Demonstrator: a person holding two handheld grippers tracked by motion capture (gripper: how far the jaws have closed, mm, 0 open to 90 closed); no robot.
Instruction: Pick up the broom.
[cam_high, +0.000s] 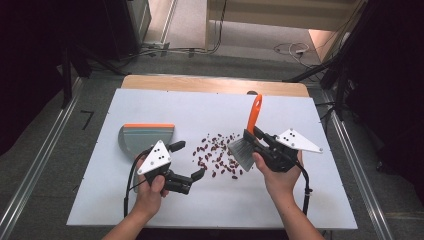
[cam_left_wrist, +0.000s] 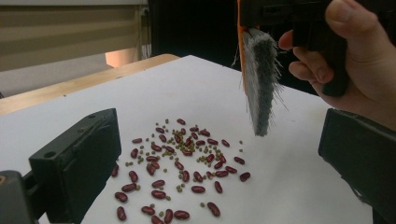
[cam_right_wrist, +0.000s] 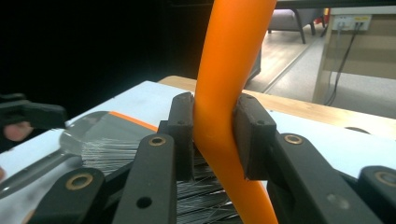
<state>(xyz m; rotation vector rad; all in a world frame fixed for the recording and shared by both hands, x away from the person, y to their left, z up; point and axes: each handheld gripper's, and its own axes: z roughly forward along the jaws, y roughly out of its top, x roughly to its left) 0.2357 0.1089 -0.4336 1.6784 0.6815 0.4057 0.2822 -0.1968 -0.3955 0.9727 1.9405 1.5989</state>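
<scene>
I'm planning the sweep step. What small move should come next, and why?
Probably the open left gripper should go back for the dustpan, which lies untouched behind it. The right gripper already clamps the brush beside the scattered beans.

Bare forearms, no sleeves, carry two black grippers, the left gripper (cam_high: 186, 161) and the right gripper (cam_high: 254, 140), each topped by a grey three-cornered plate with dark dots, trailing a black cable, with brass-ringed pivots
</scene>
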